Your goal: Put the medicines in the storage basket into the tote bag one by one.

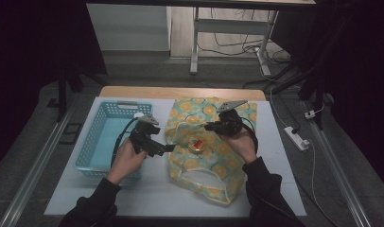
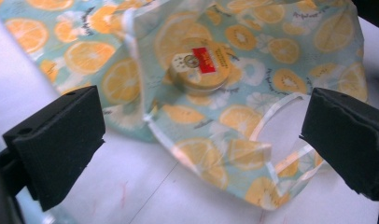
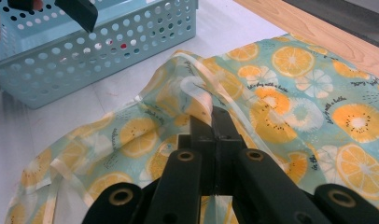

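While your right gripper (image 1: 210, 126) pinches the bag (image 1: 206, 151), its fingers (image 3: 201, 122) are fully closed on a fold of the fabric and its white strap, lifting the bag's upper edge off the tabletop (image 1: 147, 189). Your left gripper (image 1: 170, 148) has its fingers (image 2: 61, 140) spread wide with nothing between them, just beside the bag's left edge and pointed at it.

1 round tin (image 1: 197, 144) with a red label lies on the bag's inner layer, near the middle of the orange-slice print, between your 2 grippers. From the left gripper view, the raised flap and the strap loop (image 2: 281, 135) lie between the fingers and the tin.

Left of the bag stands 1 blue perforated basket (image 1: 98, 142); your left hand (image 1: 126, 161) hovers over its right rim.

You work on a white sheet covering the tabletop, with a strip of bare wood (image 1: 180, 92) at the far edge. Beyond it are a grey floor, white desk legs (image 1: 196, 42), loose cables and 1 power strip (image 1: 296, 138) at the right. The room is dim.
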{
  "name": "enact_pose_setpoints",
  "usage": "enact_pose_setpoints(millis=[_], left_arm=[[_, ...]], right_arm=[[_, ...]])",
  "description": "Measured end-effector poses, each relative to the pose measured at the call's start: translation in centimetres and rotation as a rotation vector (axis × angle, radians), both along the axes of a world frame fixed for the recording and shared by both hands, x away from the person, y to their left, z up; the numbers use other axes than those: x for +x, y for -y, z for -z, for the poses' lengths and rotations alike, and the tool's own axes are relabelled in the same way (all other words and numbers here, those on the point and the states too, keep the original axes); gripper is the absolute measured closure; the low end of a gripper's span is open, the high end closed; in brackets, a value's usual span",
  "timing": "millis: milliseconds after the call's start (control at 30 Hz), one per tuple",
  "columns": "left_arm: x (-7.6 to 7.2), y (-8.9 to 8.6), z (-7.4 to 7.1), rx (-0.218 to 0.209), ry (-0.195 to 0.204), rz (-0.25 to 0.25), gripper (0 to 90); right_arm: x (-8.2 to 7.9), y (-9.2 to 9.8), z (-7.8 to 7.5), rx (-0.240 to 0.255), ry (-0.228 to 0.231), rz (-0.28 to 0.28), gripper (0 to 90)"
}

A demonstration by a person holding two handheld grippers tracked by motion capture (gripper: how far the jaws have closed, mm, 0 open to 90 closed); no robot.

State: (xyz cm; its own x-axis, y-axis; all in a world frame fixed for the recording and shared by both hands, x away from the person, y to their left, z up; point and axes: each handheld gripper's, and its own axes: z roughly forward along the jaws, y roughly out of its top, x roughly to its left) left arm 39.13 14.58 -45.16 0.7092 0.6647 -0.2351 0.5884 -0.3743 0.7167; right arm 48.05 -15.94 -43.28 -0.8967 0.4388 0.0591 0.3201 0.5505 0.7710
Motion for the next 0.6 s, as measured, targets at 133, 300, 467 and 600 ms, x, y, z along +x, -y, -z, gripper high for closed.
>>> enact_pose_setpoints(millis=[133, 300, 467, 600], left_arm=[[-0.2, -1.3, 0.0, 0.012, -0.001, -0.034, 0.0], [-0.7, -3.0, -0.2, 0.039, -0.01, -0.072, 0.0], [-1.1, -4.7, -0.1, 0.078, -0.01, -0.129, 0.0], [-1.4, -6.3, 0.1, 0.099, -0.011, -0.168, 0.0]], right_arm=[[0.0, 0.0, 0.0, -0.001, 0.0, 0.001, 90.0], [0.0, 0.0, 0.0, -0.001, 0.001, 0.001, 90.0], [0.0, 0.0, 0.1, -0.004, -0.001, 0.001, 90.0], [0.0, 0.0, 0.1, -0.005, -0.001, 0.001, 90.0]])
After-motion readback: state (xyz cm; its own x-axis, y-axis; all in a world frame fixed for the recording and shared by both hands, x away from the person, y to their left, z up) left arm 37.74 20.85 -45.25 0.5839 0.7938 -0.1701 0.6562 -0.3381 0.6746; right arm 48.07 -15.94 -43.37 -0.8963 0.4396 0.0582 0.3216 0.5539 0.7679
